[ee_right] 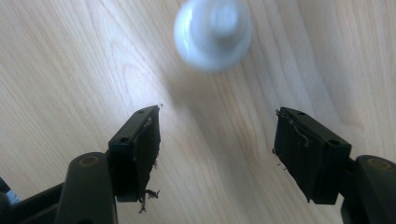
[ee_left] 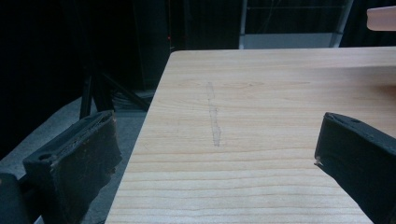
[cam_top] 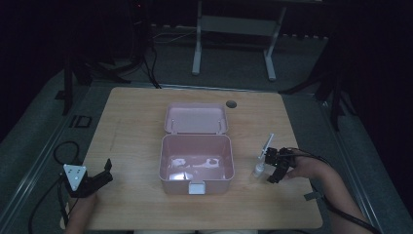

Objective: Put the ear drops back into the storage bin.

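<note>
We see one small white bottle (cam_top: 258,169) standing upright on the wooden bench (cam_top: 131,126), to the right of the pink box and just beside the right claw (cam_top: 273,168); its long axis runs vertical, with a narrow neck at the top. In the right gripper view the bottle (ee_right: 213,32) appears from above as a round, blurred white shape ahead of the jaws, apart from them, and the right claw (ee_right: 217,149) is spread wide with bare wood between its two jaws. A thin pale stick-like thing (cam_top: 267,144) slants up and away from the bottle toward the far side of the bench; we cannot tell what it is. We count one pink box (cam_top: 196,163), open, its hinged lid (cam_top: 196,118) lying back flat toward the far edge and a white latch (cam_top: 197,187) on its near wall. Inside lie a few pale pieces (cam_top: 191,165), too dim for us to count or name. At the near left corner of the bench the left claw (cam_top: 105,174) rests, and in the left gripper view the left claw (ee_left: 215,154) stands wide apart, holding nothing, over bare wood. A round dark hole (cam_top: 231,104) sits near the bench's far edge.
</note>
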Demonstrator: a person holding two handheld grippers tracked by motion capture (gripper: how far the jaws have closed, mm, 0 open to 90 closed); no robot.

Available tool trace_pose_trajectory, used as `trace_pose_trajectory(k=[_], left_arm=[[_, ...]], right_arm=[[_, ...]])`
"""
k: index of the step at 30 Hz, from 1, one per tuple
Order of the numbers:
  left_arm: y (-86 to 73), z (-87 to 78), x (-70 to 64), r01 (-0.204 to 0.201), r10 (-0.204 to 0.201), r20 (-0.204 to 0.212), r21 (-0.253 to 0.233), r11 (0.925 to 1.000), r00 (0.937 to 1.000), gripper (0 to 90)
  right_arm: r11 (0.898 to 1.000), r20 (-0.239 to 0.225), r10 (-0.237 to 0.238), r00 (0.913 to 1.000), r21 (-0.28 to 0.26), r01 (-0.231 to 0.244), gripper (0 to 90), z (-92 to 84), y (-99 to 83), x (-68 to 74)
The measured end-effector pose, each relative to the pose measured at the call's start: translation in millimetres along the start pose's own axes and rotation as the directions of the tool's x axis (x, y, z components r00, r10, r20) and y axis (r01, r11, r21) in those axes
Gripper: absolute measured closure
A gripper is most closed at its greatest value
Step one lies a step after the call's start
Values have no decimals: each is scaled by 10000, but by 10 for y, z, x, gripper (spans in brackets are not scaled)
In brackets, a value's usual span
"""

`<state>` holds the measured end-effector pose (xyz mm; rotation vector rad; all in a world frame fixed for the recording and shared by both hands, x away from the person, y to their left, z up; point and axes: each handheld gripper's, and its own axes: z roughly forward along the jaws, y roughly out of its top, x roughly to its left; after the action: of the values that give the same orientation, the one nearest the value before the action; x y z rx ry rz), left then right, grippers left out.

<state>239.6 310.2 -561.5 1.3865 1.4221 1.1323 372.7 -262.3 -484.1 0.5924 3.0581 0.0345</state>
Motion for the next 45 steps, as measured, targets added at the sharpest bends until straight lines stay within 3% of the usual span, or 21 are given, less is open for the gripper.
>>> trace_pose_trajectory(k=[11, 20, 27, 30, 32, 38, 45], left_arm=[[0, 0, 0, -3, 3, 32, -10, 10000, 10000, 3], [0, 0, 1, -8, 8, 51, 1, 10000, 10000, 3], [0, 1, 1, -19, 19, 69, 3, 10000, 10000, 3], [0, 0, 0, -25, 25, 65, 4, 10000, 10000, 3], [0, 0, 0, -27, 27, 57, 9, 10000, 10000, 3], [0, 2, 0, -21, 21, 58, 15, 10000, 10000, 3], [0, 1, -2, -38, 38, 37, 19, 10000, 10000, 3]], right_arm=[[9963, -47, -836, 9965, -178, 835, 351, 5, 242, 28], [9923, -66, -1236, 9923, -84, 1236, 412, 35, 349, 29], [9885, -151, -1515, 9883, -43, 1514, 507, 86, 392, 44], [9859, 113, -1673, 9858, 117, 1672, 587, 101, 398, 59], [9856, 128, -1690, 9855, 121, 1688, 588, 100, 399, 57], [9738, -26, -2253, 9743, 306, 2253, 596, 57, 380, 112], [9558, 155, -2934, 9559, 222, 2931, 596, -81, 375, 199]])
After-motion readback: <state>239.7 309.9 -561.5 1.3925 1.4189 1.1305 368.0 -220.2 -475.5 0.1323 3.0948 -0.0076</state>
